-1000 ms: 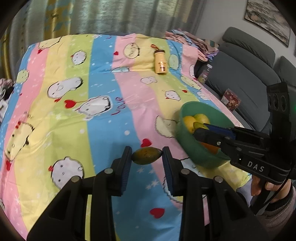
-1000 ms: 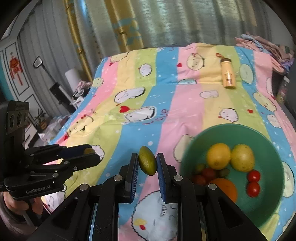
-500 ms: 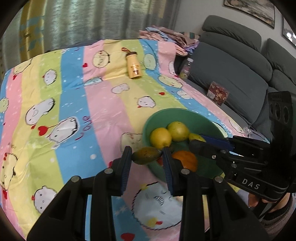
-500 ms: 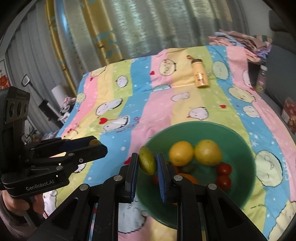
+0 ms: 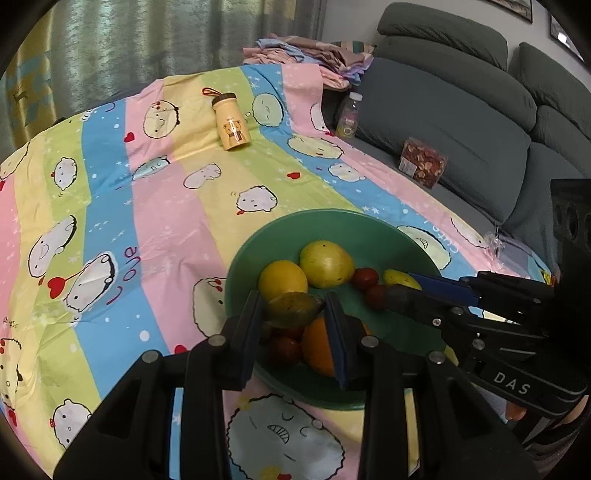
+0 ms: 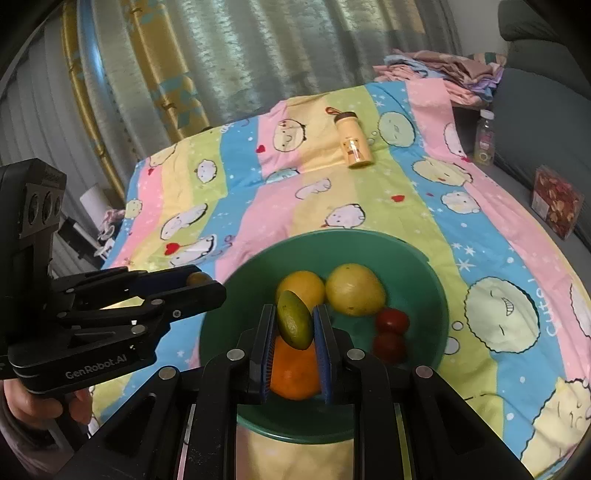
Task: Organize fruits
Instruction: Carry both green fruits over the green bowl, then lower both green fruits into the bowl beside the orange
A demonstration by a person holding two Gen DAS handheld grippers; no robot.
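here we hold two fruits over the green bowl (image 6: 424,280).
left gripper (image 5: 293,314) clamped on a brownish-green fruit (image 5: 293,309); right gripper (image 6: 294,325) clamped on a small green fruit (image 6: 293,319); both above the orange (image 6: 295,373).

Grey sofa (image 5: 461,110) beside curtains (image 6: 295,55), framed pictures (image 5: 557,29) above.

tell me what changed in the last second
Both grippers carried their fruit from over the cloth to over the bowl: the left gripper with its brownish fruit, the right gripper with its green fruit. Both grips, bowl and bottle stayed unchanged.
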